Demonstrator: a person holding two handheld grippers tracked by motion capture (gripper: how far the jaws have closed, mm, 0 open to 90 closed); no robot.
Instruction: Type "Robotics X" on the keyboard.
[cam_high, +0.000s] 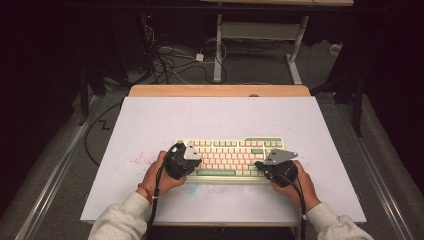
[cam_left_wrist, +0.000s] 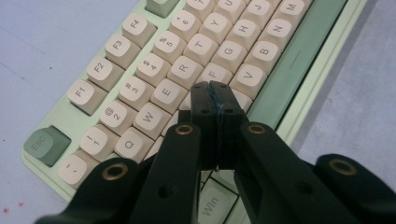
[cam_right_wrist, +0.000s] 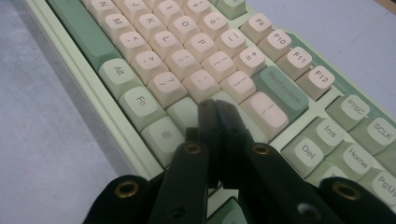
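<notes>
So the white table (cam_high: 150, 120) is carrying my green and cream keyboard (cam_high: 230, 145), which is sitting near the front edge, about centered. I'm hovering my left gripper (cam_left_wrist: 214, 95) over its left keys and my right gripper (cam_right_wrist: 215, 109) over the right keys, both pinched closed on nothing.
</notes>
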